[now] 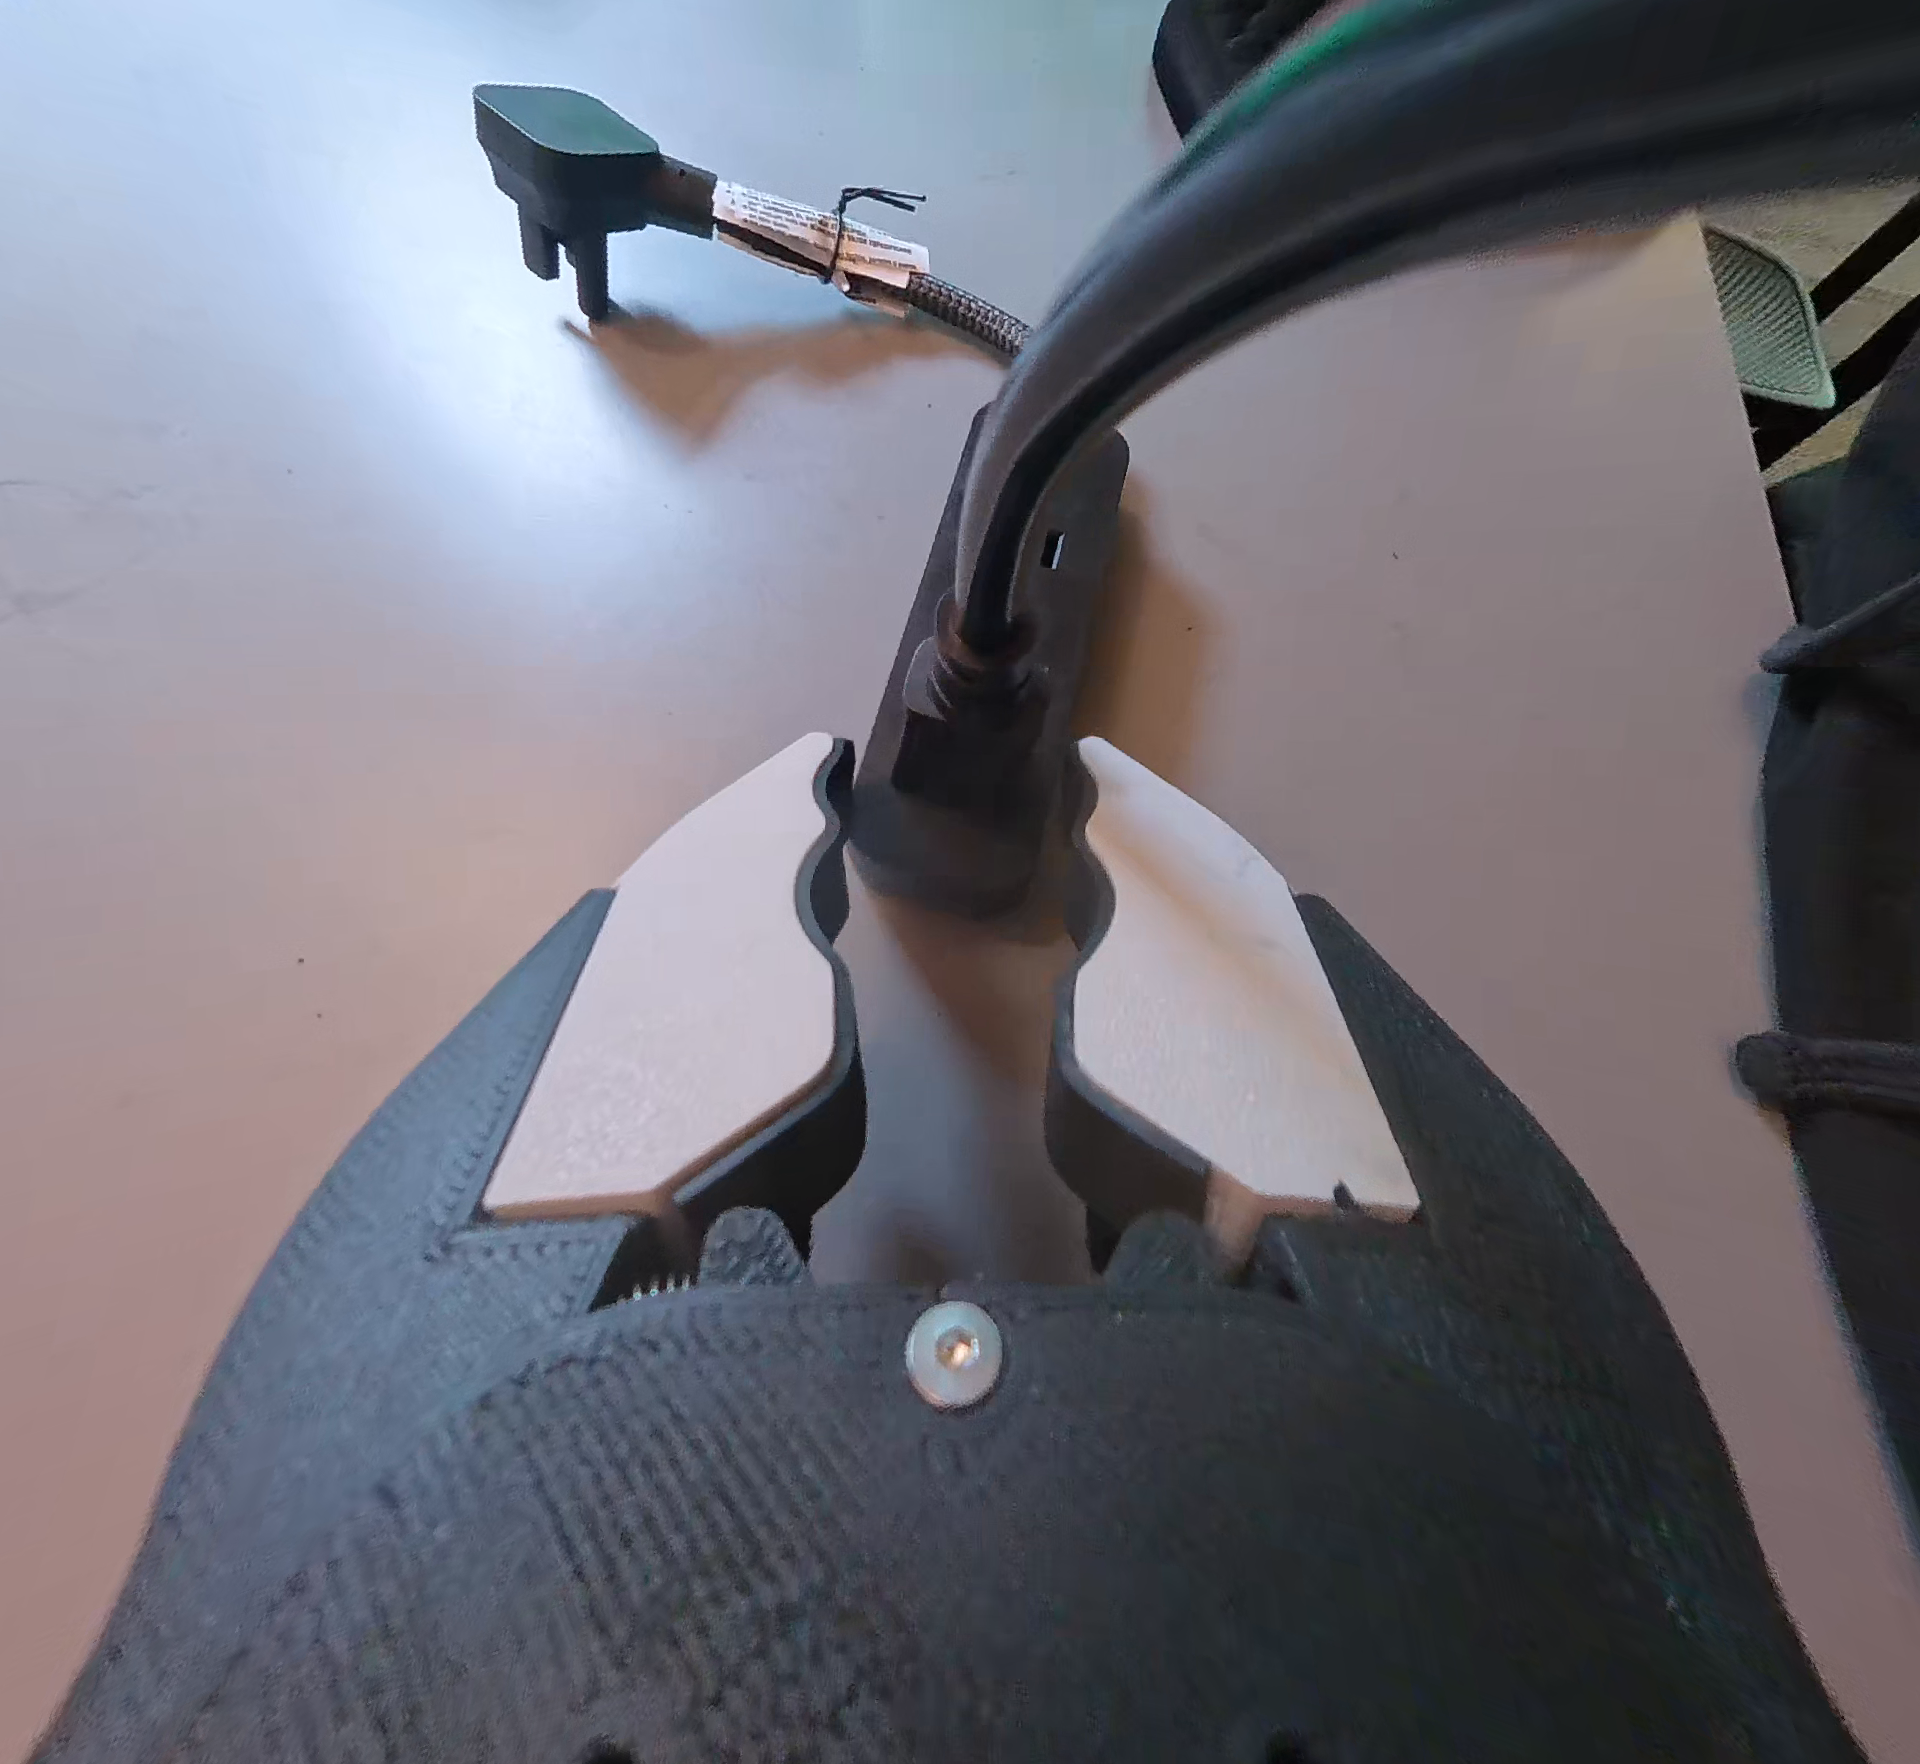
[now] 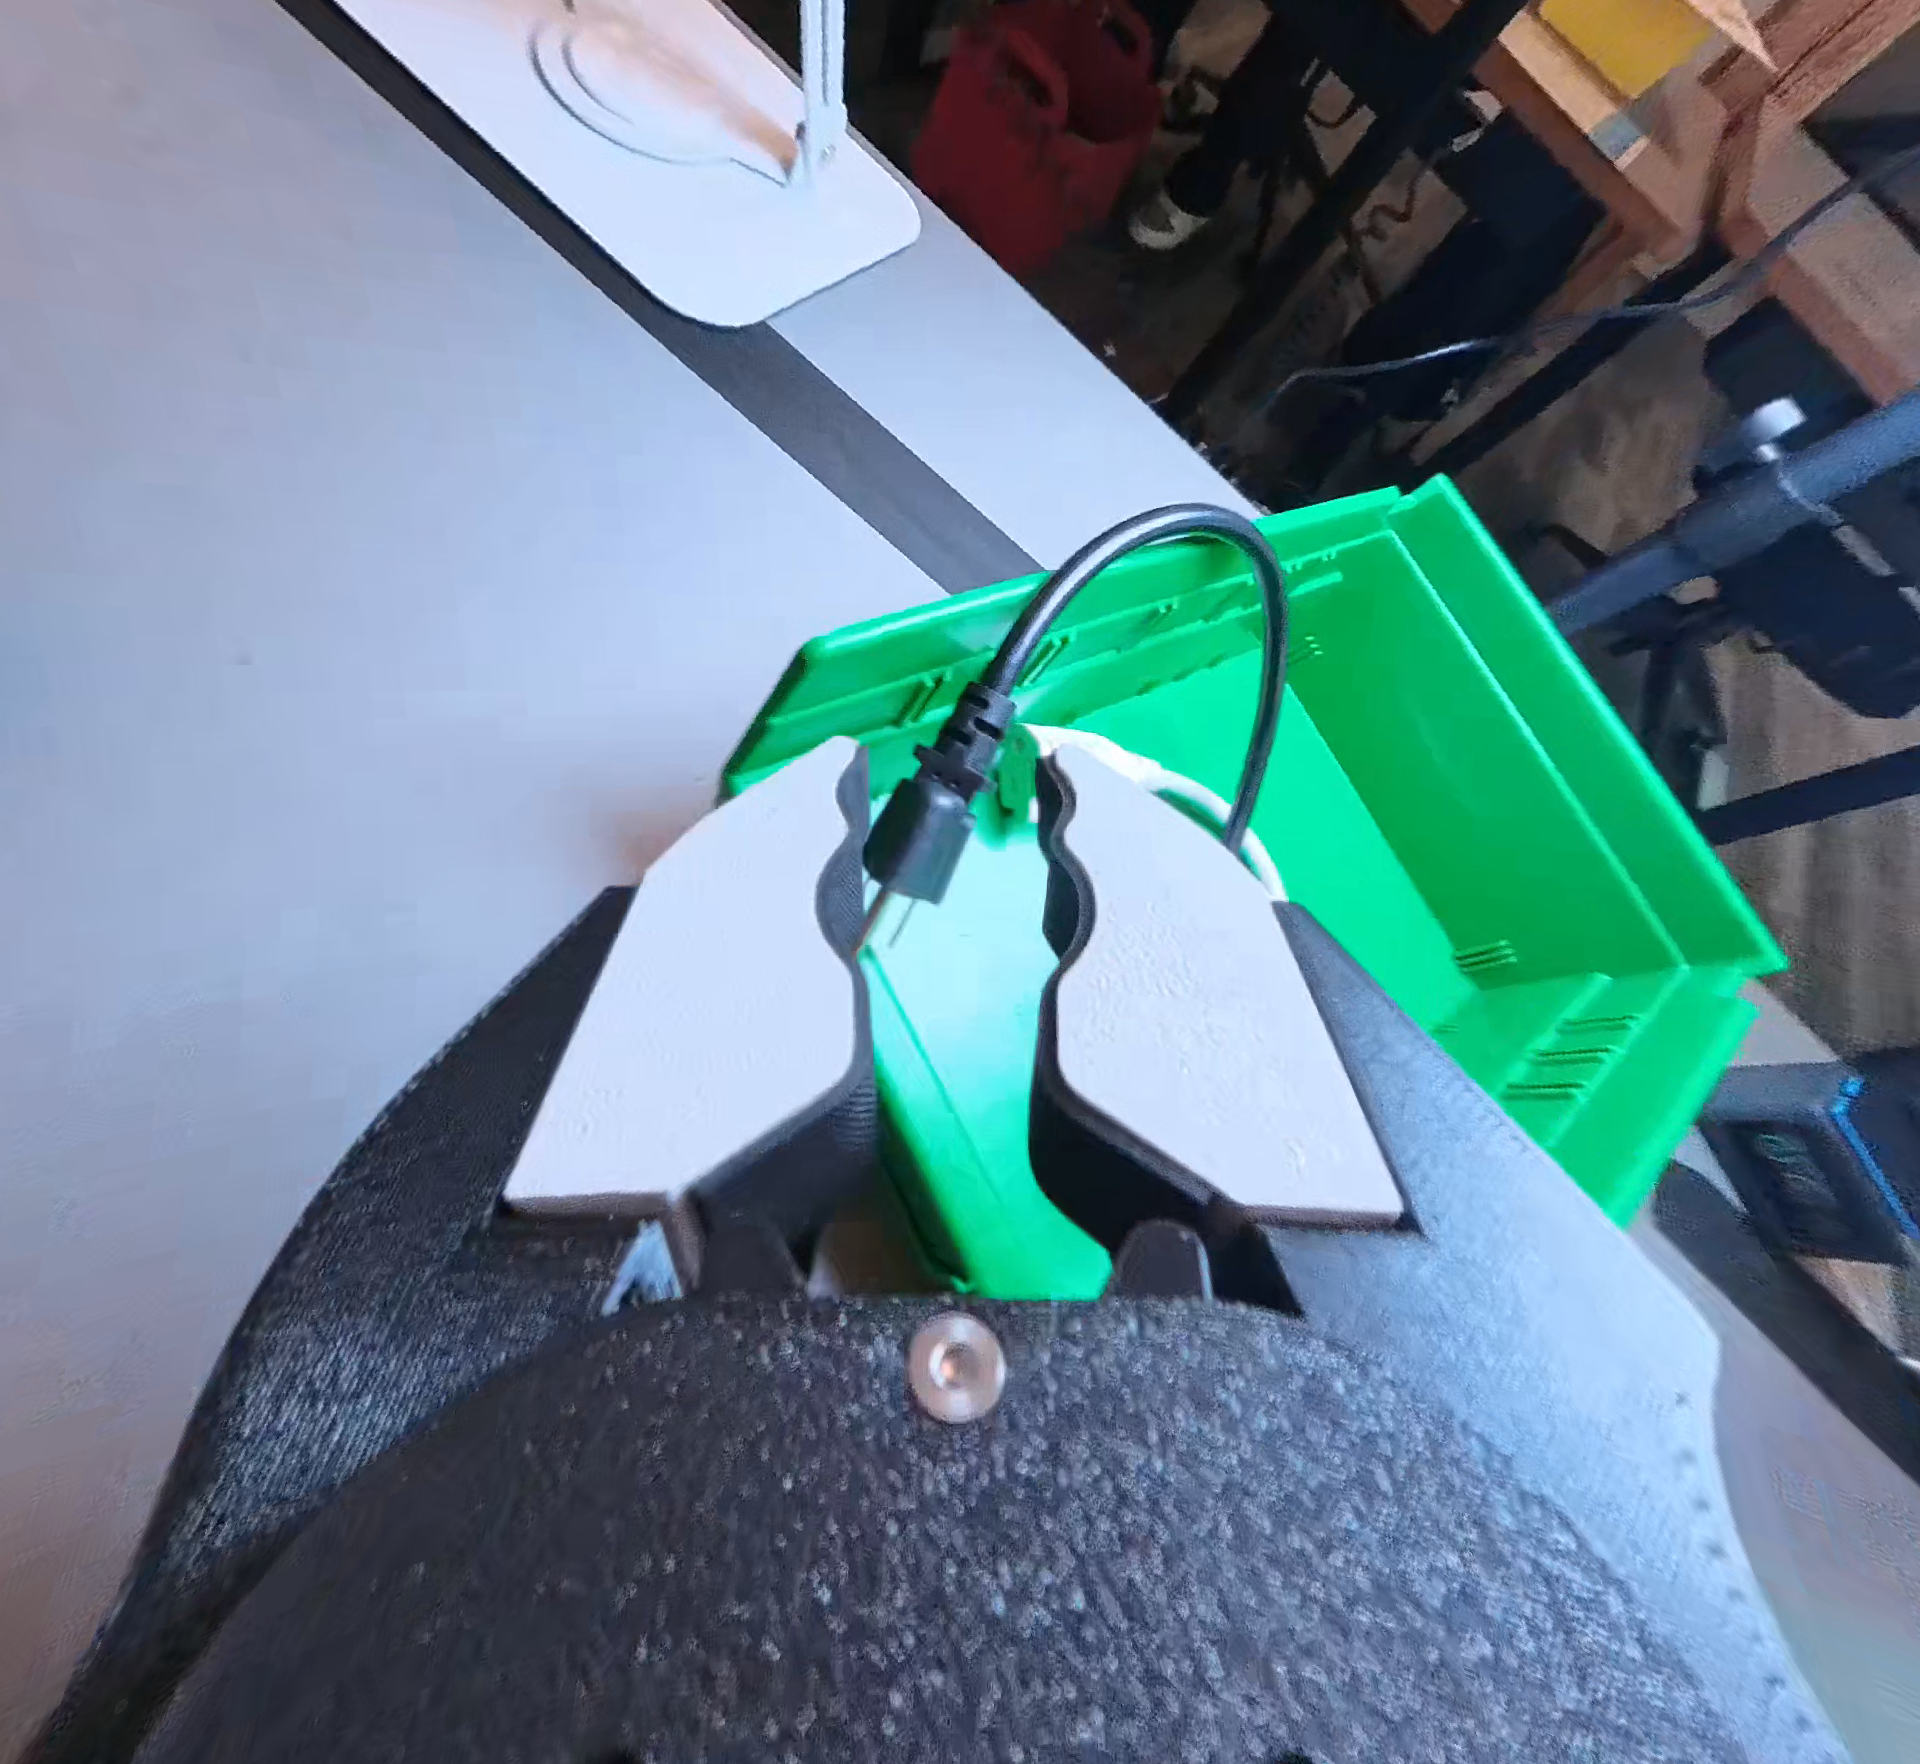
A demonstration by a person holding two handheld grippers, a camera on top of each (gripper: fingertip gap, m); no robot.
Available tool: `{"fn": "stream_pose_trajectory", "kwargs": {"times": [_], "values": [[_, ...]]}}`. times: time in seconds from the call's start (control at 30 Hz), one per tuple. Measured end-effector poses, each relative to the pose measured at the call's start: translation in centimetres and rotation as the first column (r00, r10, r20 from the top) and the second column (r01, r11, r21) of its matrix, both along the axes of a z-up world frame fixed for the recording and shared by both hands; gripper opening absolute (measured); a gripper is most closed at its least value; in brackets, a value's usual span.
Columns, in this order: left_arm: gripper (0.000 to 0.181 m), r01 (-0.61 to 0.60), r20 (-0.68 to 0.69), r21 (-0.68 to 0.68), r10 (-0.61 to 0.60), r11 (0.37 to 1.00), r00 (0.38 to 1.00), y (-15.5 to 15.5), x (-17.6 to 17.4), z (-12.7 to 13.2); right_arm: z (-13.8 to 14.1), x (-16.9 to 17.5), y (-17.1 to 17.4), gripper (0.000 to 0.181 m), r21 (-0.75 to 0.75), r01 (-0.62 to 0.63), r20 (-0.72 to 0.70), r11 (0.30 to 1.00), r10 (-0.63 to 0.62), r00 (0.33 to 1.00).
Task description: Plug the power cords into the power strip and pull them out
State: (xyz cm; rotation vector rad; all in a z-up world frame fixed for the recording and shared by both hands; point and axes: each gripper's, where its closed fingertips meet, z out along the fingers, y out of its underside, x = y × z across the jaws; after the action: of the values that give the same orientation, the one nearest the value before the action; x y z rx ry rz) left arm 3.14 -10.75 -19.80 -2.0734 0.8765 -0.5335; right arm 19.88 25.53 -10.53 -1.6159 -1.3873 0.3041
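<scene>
In the left wrist view a black power strip [image 1: 1081, 509] lies on the table, running away from me. A black plug [image 1: 977, 706] sits in it, and its thick black cable [image 1: 1299, 187] arches up to the right. My left gripper [image 1: 958, 758] is open and straddles the strip's near end; its pads do not press on it. In the right wrist view my right gripper [image 2: 954, 764] is open above a green bin [image 2: 1507, 779]. A small black two-blade plug [image 2: 920, 836] hangs between the fingers, against the left pad, clear of the right one. Its thin cable [image 2: 1153, 530] loops over to the right.
A black three-pin plug [image 1: 566, 145] on a braided cable [image 1: 966, 312] rests on the table to the far left. A white cord [image 2: 1195, 795] lies beside my right finger. A white lamp base [image 2: 623, 135] stands at the table's far side. A black mesh chair [image 1: 1288, 0] is beyond the table's right edge.
</scene>
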Motion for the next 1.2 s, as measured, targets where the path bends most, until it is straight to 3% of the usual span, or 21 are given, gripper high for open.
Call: {"fn": "stream_pose_trajectory", "kwargs": {"times": [0.17,0.27,0.33,0.4,0.47,0.57,0.63,0.7,0.83,0.93,1.0,1.13,1.2], "values": [[0.04,0.017,-0.001,-0.015,-0.017,1.0,1.0,-0.1,0.1,-0.3,-0.2,-1.4,-0.8,0.035,-0.123,0.013,-0.079,0.992,-0.022,0.997],[0.04,0.022,-0.003,-0.024,-0.022,0.999,1.0,-0.1,0.2,-0.6,-3.4,-2.1,1.5,0.04,-0.252,0.095,0.037,0.963,-0.088,0.995],[0.04,0.019,-0.01,-0.022,-0.02,1.0,1.0,-0.2,0.2,-0.7,-5.4,-2.0,3.3,0.025,-0.243,0.129,0.126,0.961,-0.101,0.987],[0.039,0.012,-0.017,-0.016,-0.012,1.0,1.0,-0.3,0.0,-0.6,-6.1,-2.1,4.6,0.022,-0.244,0.148,0.149,0.958,-0.113,0.982],[0.039,0.007,-0.018,-0.014,-0.007,1.0,1.0,-0.2,-0.1,-0.6,-6.5,-1.4,6.7,0.021,-0.14,0.193,0.23,0.971,-0.158,0.96],[0.04,0.011,-0.014,-0.026,-0.011,1.0,1.0,-0.2,-0.1,-0.9,-8.4,1.1,10.3,0.022,0.061,0.252,0.43,0.966,-0.253,0.866],[0.041,0.012,-0.015,-0.029,-0.013,1.0,1.0,-0.3,-0.1,-0.9,-9.2,1.5,10.8,0.044,0.0,0.287,0.407,0.958,-0.262,0.875],[0.041,0.012,-0.029,-0.025,-0.013,1.0,0.999,-0.3,-0.2,-0.9,-7.6,0.9,10.0,0.048,-0.074,0.279,0.26,0.958,-0.252,0.932],[0.042,0.017,-0.033,-0.029,-0.018,0.999,0.999,-0.3,-0.4,-1.0,-2.2,0.0,4.8,0.057,-0.112,0.153,-0.007,0.982,-0.154,0.988],[0.041,0.03,-0.026,-0.033,-0.031,0.999,0.999,-0.4,-0.5,-1.1,0.9,-1.2,-1.5,0.058,-0.077,0.004,-0.092,0.997,-0.011,0.996],[0.041,0.032,-0.025,-0.037,-0.033,0.999,0.999,-0.3,-0.4,-1.2,2.4,-2.6,-6.3,0.046,-0.07,-0.118,-0.155,0.99,0.106,0.982],[0.04,0.026,-0.04,-0.034,-0.027,0.999,0.999,-0.3,-0.3,-1.5,3.9,-6.0,-15.6,0.001,-0.036,-0.378,-0.267,0.925,0.355,0.896],[0.04,0.023,-0.046,-0.029,-0.024,0.999,0.999,-0.3,-0.2,-1.5,4.1,-7.9,-19.4,0.0,-0.021,-0.484,-0.312,0.875,0.454,0.835]]}}
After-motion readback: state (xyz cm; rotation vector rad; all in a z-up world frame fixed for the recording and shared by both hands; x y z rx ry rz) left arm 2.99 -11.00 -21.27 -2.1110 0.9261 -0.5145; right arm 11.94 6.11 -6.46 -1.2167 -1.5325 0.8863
